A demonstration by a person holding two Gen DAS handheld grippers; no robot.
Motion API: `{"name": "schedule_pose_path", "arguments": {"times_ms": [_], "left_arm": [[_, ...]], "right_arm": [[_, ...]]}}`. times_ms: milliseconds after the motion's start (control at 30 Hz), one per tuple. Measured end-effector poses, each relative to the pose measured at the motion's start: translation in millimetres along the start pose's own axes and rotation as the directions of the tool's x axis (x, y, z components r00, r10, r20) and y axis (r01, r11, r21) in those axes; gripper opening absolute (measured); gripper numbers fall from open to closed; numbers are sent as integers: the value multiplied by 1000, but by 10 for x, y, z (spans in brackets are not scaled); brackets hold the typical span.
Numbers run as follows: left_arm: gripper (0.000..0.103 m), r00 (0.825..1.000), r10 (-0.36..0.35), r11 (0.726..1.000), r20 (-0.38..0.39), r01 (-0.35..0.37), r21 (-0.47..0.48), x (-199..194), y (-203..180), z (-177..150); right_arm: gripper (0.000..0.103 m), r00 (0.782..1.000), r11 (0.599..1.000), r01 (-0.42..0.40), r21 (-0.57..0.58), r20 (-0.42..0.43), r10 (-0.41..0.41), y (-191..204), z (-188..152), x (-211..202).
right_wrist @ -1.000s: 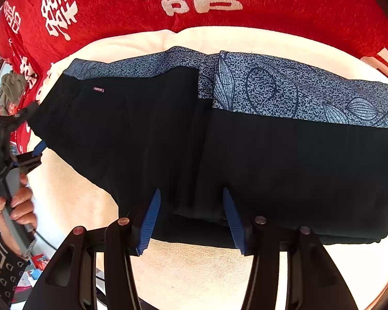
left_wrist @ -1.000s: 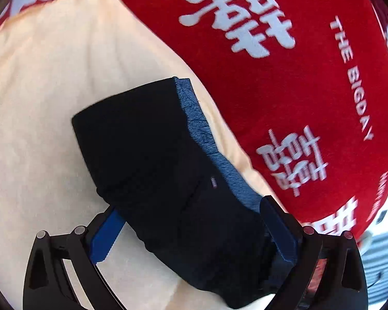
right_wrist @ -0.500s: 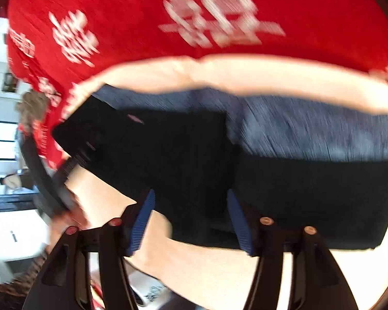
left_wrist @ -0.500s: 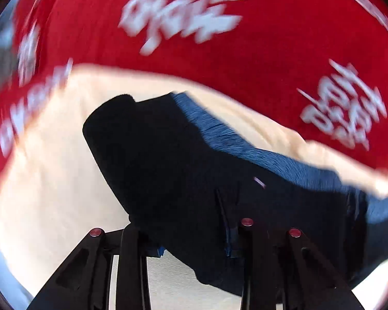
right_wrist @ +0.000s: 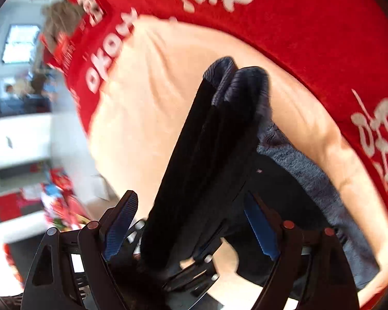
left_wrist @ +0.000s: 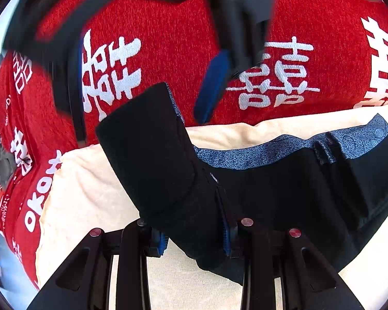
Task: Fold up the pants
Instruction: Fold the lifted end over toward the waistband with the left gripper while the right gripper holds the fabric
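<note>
The black pants point(left_wrist: 271, 193) with a blue-grey patterned waistband point(left_wrist: 245, 152) lie folded on a cream towel point(left_wrist: 85, 180). My left gripper point(left_wrist: 194, 240) is shut on the left end of the pants and holds that end lifted and standing up point(left_wrist: 147, 139). My right gripper point(right_wrist: 188, 222) is open, its blue pads point(right_wrist: 121, 217) either side of the raised black fold point(right_wrist: 214, 142) without pressing it. It also shows blurred at the top of the left wrist view point(left_wrist: 214, 85), above the raised end.
A red blanket with white characters point(left_wrist: 168, 38) lies under and behind the towel. A room with shelves and clutter point(right_wrist: 25, 129) shows at the left of the right wrist view. The other gripper's body point(right_wrist: 188, 271) sits low between my right fingers.
My left gripper closed on the left end of the pants and lifted it up and over toward the right. My right gripper let go, opened and swung to the raised end.
</note>
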State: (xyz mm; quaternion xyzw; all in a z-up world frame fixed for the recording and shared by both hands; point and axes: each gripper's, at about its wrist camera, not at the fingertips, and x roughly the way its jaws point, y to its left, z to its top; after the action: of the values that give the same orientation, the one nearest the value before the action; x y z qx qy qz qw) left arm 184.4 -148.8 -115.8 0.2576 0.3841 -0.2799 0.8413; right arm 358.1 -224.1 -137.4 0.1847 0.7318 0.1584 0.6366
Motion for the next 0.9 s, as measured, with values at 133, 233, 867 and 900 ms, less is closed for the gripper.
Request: {"name": "schedule_pose_path", "arguments": {"times_ms": [133,233,867,900], "left_arm": [[33,1000,4,999,3,-4,32,-89,-102,0],[33,1000,-27,998,0,27,53,-201,-193,17],[35,964,-265,907,-38,262,330,-933,-2733,391],[38,965,-257,903,-55,260,342,-867,-2885,364]], "right_arm": [[40,1000,1000,18,-4,-12,-18,-10,-113,121],[22,996,1000,-5,29,88,3,-156,-418,-96],[22,801,887,-365,282,581,145,-2524,-3098,-815],[22,809,880,-367,302,571,141,-2692,-3168,-728]]}}
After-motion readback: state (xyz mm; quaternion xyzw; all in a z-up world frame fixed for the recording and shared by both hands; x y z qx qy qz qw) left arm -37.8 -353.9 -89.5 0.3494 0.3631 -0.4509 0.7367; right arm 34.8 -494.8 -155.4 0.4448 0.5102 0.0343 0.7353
